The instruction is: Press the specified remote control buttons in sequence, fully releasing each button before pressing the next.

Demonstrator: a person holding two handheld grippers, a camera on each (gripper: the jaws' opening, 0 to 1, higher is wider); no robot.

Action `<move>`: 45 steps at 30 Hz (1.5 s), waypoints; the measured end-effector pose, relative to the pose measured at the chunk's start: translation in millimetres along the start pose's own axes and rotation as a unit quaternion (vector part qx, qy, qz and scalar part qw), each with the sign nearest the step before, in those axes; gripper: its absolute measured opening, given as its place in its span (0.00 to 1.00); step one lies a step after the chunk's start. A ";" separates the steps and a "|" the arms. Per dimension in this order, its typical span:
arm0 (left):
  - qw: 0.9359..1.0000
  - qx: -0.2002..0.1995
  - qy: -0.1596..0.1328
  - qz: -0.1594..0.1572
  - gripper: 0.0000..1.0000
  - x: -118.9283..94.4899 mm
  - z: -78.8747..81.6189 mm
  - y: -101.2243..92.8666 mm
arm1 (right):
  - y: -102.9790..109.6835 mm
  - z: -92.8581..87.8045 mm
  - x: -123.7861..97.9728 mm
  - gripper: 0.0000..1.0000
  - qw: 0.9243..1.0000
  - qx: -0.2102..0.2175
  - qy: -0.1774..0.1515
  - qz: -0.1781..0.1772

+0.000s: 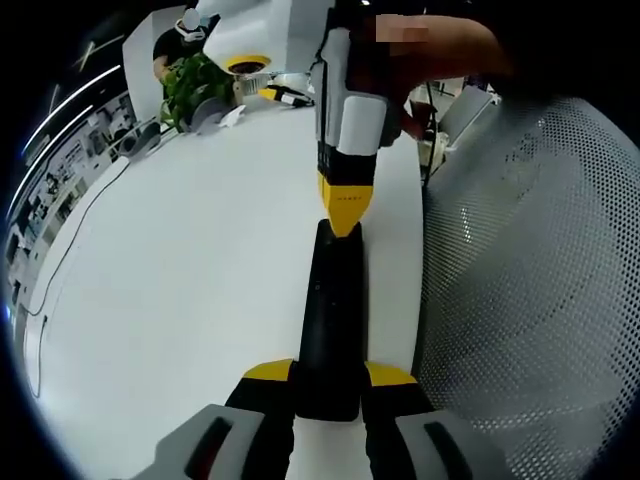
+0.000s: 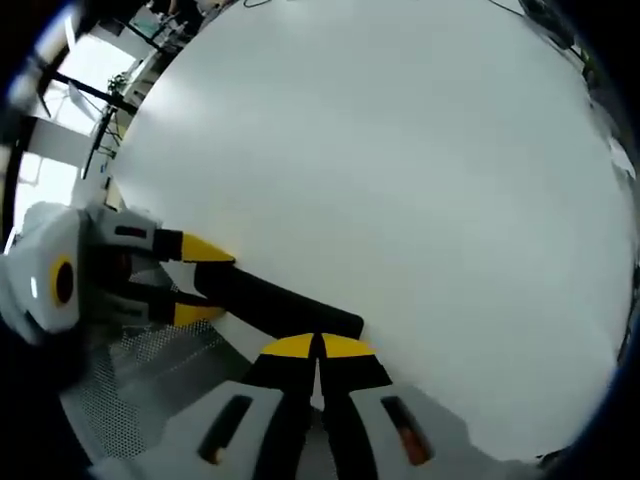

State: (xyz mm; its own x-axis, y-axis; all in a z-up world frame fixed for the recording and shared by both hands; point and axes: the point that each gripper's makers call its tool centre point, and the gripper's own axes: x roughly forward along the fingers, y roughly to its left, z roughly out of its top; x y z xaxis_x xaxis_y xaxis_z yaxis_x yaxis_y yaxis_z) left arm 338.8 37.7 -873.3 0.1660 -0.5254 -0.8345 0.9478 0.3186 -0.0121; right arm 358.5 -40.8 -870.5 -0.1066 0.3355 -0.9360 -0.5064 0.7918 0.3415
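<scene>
A black remote control (image 1: 330,320) lies lengthwise on the white tabletop (image 1: 180,270), its near end clamped between the jaws of the left hand-held gripper (image 1: 330,385). The right hand-held gripper (image 2: 318,348), jaws closed together and empty, bears tip-down on the remote's far end, seemingly mid-press. How many buttons in the sequence are done cannot be told; release and any further presses appear to remain

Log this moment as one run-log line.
left tongs: shut on black remote control | right tongs: shut, tips at remote's far end | surface: white table | chair: mesh
</scene>
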 end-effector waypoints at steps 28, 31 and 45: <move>1.000 -0.005 -0.003 0.004 0.26 1.7 2.4 0.4 | -1.4 0.4 -2.7 0.00 0.997 0.067 -0.012 0.035; 1.000 -0.004 -0.004 0.003 0.26 1.8 2.4 0.4 | -0.7 0.2 -2.9 0.00 0.998 0.057 -0.006 0.033; 1.000 -0.006 -0.009 0.004 0.26 1.6 3.1 0.5 | -1.2 4.8 -5.9 0.00 1.000 0.022 -0.011 0.006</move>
State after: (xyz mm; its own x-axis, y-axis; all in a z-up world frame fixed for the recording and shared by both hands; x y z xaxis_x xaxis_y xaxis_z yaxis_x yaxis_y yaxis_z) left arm 340.3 34.6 -872.9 0.1786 -0.5375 -0.8242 0.9434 0.3316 -0.0118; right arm 363.9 -41.3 -864.9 -0.0935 0.3553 -0.9301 -0.4674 0.8091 0.3561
